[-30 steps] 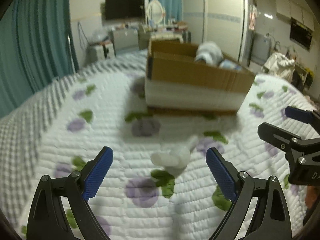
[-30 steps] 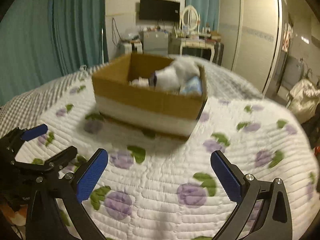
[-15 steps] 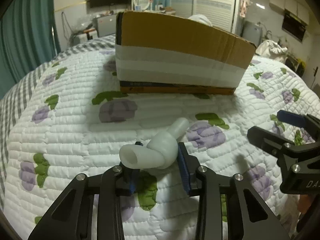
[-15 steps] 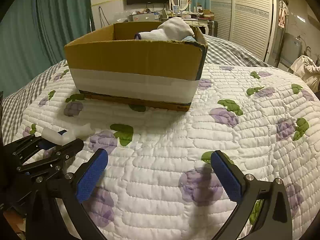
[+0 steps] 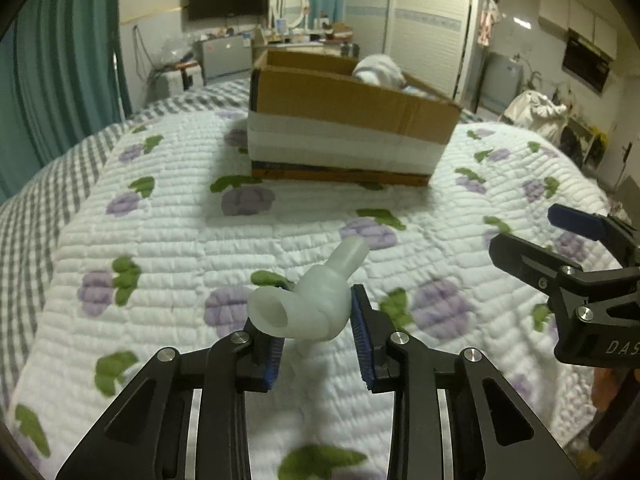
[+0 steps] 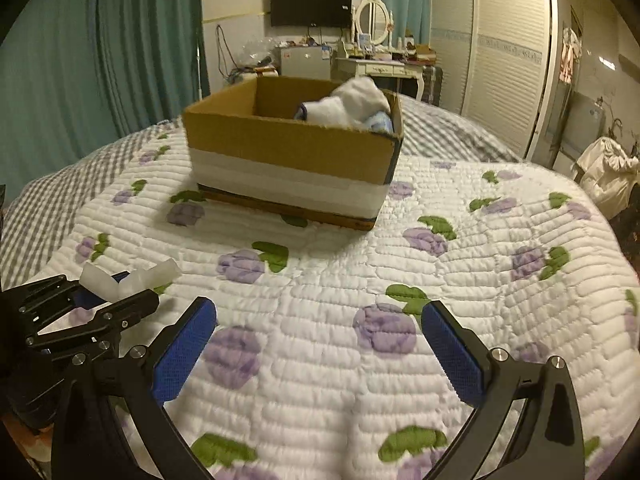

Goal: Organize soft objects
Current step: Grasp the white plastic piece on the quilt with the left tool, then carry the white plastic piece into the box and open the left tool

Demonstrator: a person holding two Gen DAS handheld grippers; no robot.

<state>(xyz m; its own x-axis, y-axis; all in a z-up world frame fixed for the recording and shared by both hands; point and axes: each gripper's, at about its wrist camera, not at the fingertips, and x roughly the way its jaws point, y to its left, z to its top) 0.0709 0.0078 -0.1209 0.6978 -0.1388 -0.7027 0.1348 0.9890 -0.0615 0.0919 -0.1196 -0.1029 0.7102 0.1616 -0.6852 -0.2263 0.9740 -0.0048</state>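
My left gripper (image 5: pixel 318 338) is shut on a soft white knotted tube (image 5: pixel 316 300) and holds it a little above the quilt; the tube also shows in the right wrist view (image 6: pixel 128 276). My right gripper (image 6: pixel 318 346) is open and empty above the quilt, to the right of the left one. A cardboard box (image 5: pixel 340 120) with a white band stands further back on the bed, also in the right wrist view (image 6: pixel 292 160). White and pale blue soft items (image 6: pixel 352 106) lie inside it at the right end.
The bed is covered by a white quilt (image 6: pixel 360 272) with purple flowers and green leaves. Teal curtains (image 6: pixel 100 60) hang at the left. A dresser, a TV and wardrobes stand behind the bed.
My left gripper closed on the white tube lying on the quilt and has lifted it slightly. The right gripper stayed open and shifted little.
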